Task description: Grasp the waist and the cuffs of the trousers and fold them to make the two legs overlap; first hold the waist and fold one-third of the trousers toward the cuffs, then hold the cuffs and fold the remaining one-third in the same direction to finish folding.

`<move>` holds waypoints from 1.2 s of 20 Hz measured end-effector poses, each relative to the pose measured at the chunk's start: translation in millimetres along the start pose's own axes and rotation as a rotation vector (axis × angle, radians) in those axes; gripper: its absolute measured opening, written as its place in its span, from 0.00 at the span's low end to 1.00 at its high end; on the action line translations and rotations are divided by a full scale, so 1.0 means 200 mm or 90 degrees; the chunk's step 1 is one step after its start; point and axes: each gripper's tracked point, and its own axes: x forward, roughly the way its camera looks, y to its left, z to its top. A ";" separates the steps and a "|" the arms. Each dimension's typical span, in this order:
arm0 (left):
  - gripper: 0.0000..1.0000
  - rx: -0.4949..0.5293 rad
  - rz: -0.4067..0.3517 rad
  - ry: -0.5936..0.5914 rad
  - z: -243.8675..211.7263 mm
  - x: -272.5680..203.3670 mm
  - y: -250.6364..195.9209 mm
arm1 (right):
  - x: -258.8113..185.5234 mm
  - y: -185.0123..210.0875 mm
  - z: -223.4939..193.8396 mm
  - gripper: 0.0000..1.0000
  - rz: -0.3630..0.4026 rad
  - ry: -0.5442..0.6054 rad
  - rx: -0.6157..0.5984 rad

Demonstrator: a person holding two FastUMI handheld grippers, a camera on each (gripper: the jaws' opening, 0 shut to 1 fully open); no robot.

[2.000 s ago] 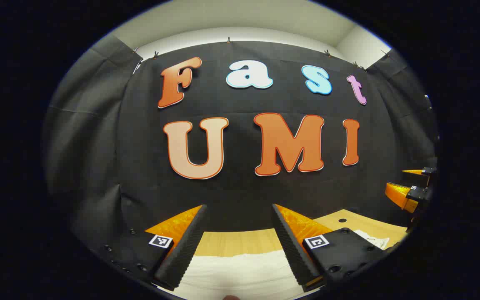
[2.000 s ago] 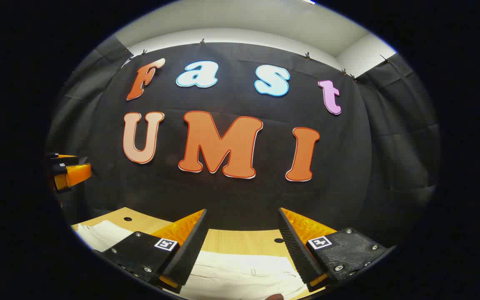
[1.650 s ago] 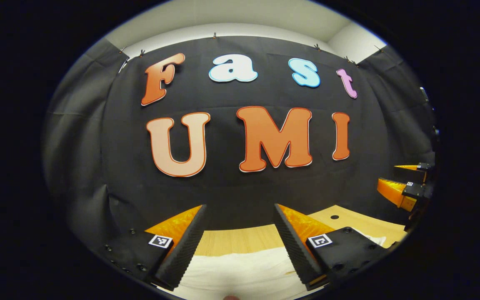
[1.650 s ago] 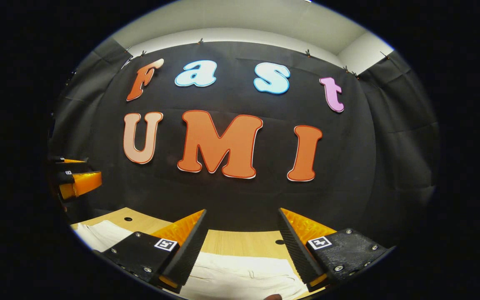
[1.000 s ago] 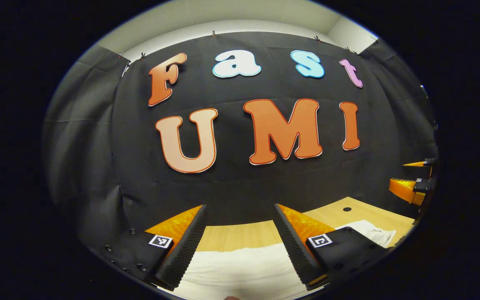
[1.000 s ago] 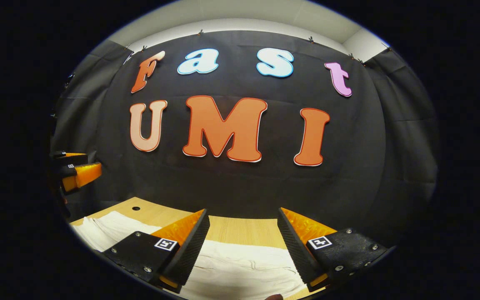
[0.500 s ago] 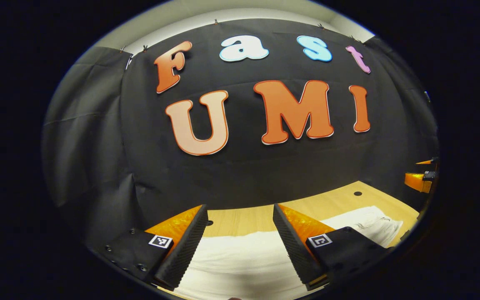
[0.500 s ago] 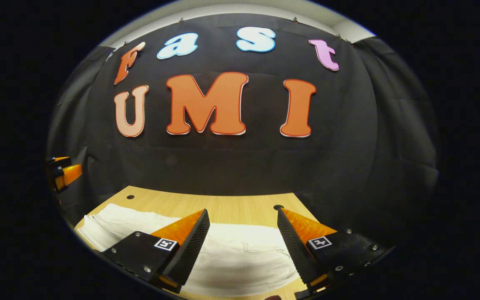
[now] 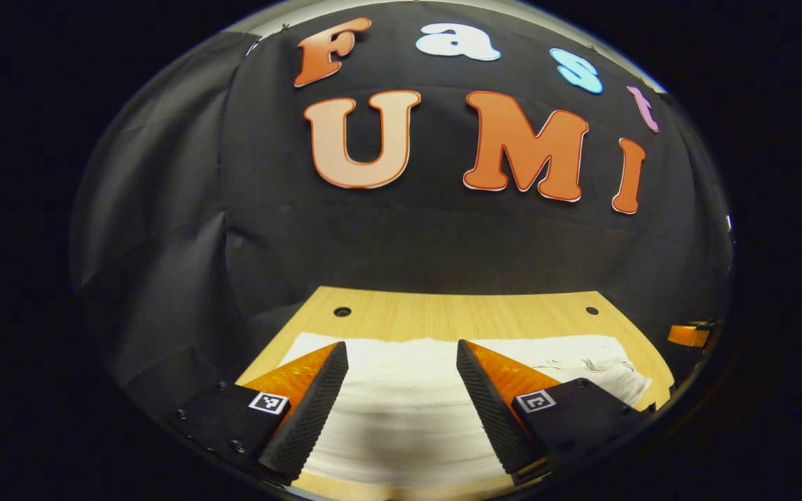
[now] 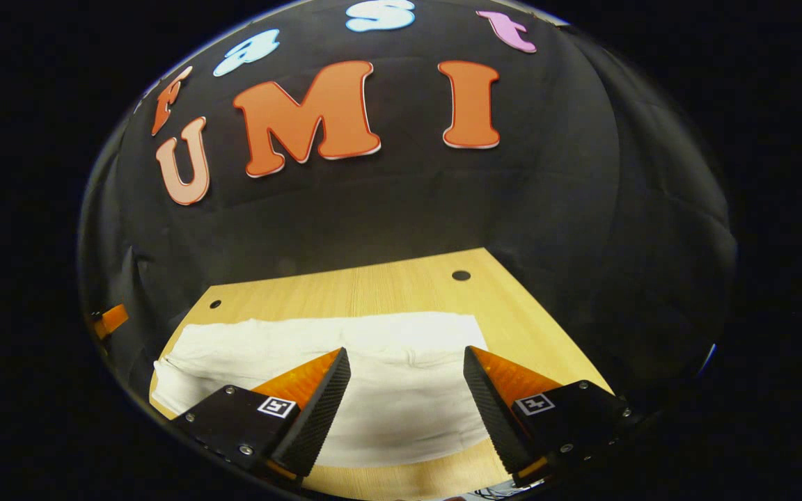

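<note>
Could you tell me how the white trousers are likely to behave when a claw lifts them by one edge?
The white trousers lie flat in soft wrinkles on the wooden table, so they will probably drape and sag rather than hold shape. Thin cloth like this looks light. Both the left claw and the right claw are open above it; one pinch may lift only a layer.

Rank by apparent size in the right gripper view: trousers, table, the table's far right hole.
1. Table, though the trousers cover part of it.
2. Trousers.
3. Hole, by far the smallest.
</note>
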 end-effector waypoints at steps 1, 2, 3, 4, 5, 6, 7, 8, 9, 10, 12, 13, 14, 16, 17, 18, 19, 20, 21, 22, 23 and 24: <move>1.00 -0.027 -0.011 0.018 -0.04 0.01 0.01 | 0.00 -0.02 -0.03 0.98 -0.001 0.017 0.015; 1.00 -0.053 -0.023 0.041 -0.09 0.01 0.00 | 0.01 -0.03 -0.05 0.98 -0.001 0.032 0.033; 1.00 -0.075 -0.024 0.063 -0.14 0.01 0.01 | 0.02 -0.04 -0.08 0.98 -0.001 0.047 0.049; 1.00 -0.091 -0.019 0.088 -0.20 0.01 0.04 | 0.03 -0.05 -0.12 0.98 -0.001 0.066 0.062; 1.00 -0.101 -0.014 0.110 -0.25 0.01 0.07 | 0.04 -0.08 -0.18 0.98 -0.009 0.090 0.067; 1.00 -0.112 -0.010 0.120 -0.29 0.01 0.09 | 0.04 -0.12 -0.22 0.98 -0.017 0.112 0.069; 1.00 -0.126 -0.008 0.127 -0.31 0.01 0.12 | 0.05 -0.15 -0.26 0.98 -0.023 0.131 0.074; 1.00 -0.143 -0.006 0.137 -0.35 0.00 0.13 | 0.07 -0.17 -0.29 0.99 -0.026 0.145 0.084; 1.00 -0.160 -0.005 0.156 -0.39 -0.01 0.15 | 0.07 -0.18 -0.31 0.99 -0.029 0.155 0.094; 1.00 -0.173 0.002 0.179 -0.44 -0.01 0.19 | 0.08 -0.19 -0.33 0.99 -0.033 0.160 0.103; 1.00 -0.193 0.027 0.220 -0.55 -0.01 0.28 | 0.09 -0.24 -0.38 0.99 -0.045 0.184 0.106; 1.00 -0.204 0.033 0.233 -0.59 -0.01 0.32 | 0.09 -0.27 -0.43 0.99 -0.049 0.206 0.105; 1.00 -0.212 0.039 0.245 -0.63 -0.01 0.35 | 0.10 -0.30 -0.46 0.98 -0.054 0.224 0.112; 1.00 -0.214 0.066 0.265 -0.71 -0.01 0.45 | 0.12 -0.33 -0.51 0.98 -0.061 0.246 0.136; 1.00 -0.220 0.077 0.277 -0.76 -0.02 0.49 | 0.12 -0.34 -0.54 0.98 -0.061 0.258 0.148; 1.00 -0.230 0.086 0.287 -0.80 -0.02 0.53 | 0.13 -0.35 -0.56 0.98 -0.062 0.270 0.155; 1.00 -0.243 0.092 0.296 -0.83 -0.02 0.56 | 0.13 -0.37 -0.60 0.98 -0.065 0.283 0.159; 1.00 -0.259 0.099 0.304 -0.86 -0.02 0.60 | 0.14 -0.40 -0.63 0.98 -0.071 0.299 0.161; 1.00 -0.275 0.108 0.316 -0.90 -0.03 0.63 | 0.13 -0.42 -0.67 0.98 -0.080 0.318 0.167; 1.00 -0.295 0.126 0.335 -0.95 -0.04 0.68 | 0.13 -0.42 -0.69 0.98 -0.075 0.329 0.176; 1.00 -0.319 0.137 0.354 -0.99 -0.05 0.72 | 0.14 -0.42 -0.71 0.97 -0.072 0.334 0.182; 1.00 -0.337 0.143 0.362 -1.03 -0.06 0.75 | 0.14 -0.43 -0.71 0.96 -0.073 0.338 0.188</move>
